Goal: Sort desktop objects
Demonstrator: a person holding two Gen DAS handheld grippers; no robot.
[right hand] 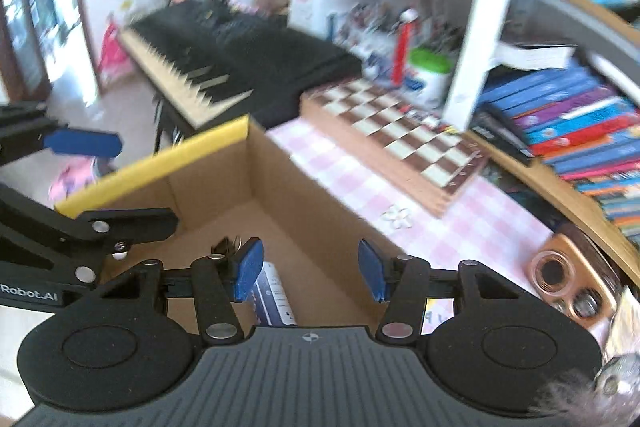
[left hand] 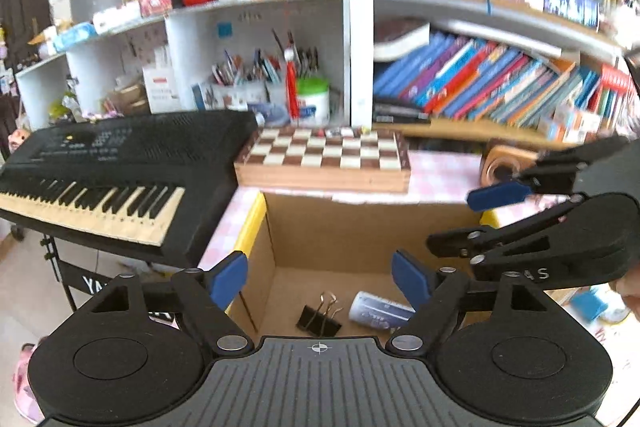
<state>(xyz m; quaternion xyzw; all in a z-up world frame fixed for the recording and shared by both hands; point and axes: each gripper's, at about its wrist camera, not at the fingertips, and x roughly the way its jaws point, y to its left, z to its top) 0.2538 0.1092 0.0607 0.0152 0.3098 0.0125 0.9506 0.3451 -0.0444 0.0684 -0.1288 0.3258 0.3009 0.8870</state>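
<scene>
An open cardboard box (left hand: 256, 227) with a yellow-taped rim stands on the pink checked cloth. On its floor lie a black binder clip (left hand: 320, 315) and a white-and-blue pack (left hand: 380, 311). My left gripper (left hand: 320, 279) hangs open above the box with nothing between its blue pads. My right gripper (right hand: 311, 271) is also open and empty over the same box (right hand: 160, 163), with the pack (right hand: 272, 295) just below its left pad. The binder clip (right hand: 226, 245) peeks out behind that finger. Each gripper shows at the edge of the other's view.
A wooden chessboard (left hand: 324, 151) lies behind the box, with a black keyboard (left hand: 100, 167) to its left. White shelves with pens and jars and rows of books (left hand: 500, 87) stand at the back. A copper-coloured block (right hand: 568, 279) sits right of the box.
</scene>
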